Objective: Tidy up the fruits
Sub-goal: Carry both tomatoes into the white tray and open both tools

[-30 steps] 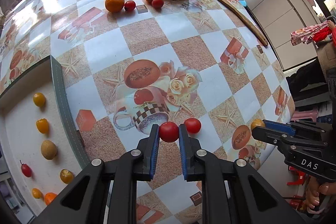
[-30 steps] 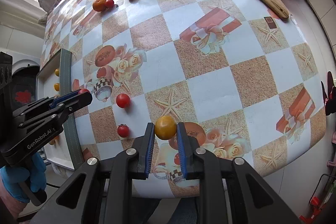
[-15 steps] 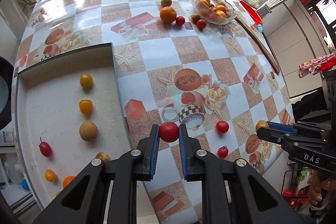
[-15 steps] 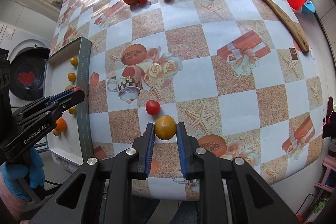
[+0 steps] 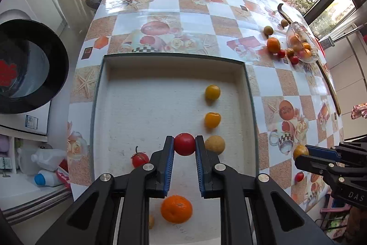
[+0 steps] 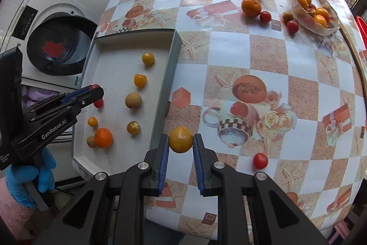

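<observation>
A red cherry tomato (image 5: 184,144) is pinched between the jaws of the left gripper (image 5: 184,146), held above the white tray (image 5: 249,93). A yellow tomato (image 6: 180,139) is pinched the same way by the right gripper (image 6: 180,141), and it is carried above the patterned surface (image 6: 298,61), just at the tray's right rim.

In the left wrist view, a column of fruit is seen at about one o'clock from the held tomato: two yellow tomatoes (image 5: 212,92) and a tan round fruit (image 5: 214,145) that appears almost against the right jaw. A stemmed red tomato (image 5: 140,159) lies at eight o'clock and an orange (image 5: 176,209) at six o'clock.

Trouble is most likely at the release. If the red tomato is let go from height, it is likely to roll and scatter the row. If the jaws are lowered without being shifted toward nine o'clock, the tan fruit may be nudged out of line. The stemmed tomato could be clipped as well.

For the right hand, the rim is the hazard: if the yellow tomato is carried too low, it may be knocked loose and sent rolling off the surface's edge. Both tomatoes are soft, so a harder squeeze may well split the skin.

Loose fruit beside the glass bowl (image 6: 314,13) at one o'clock is left unsorted.
</observation>
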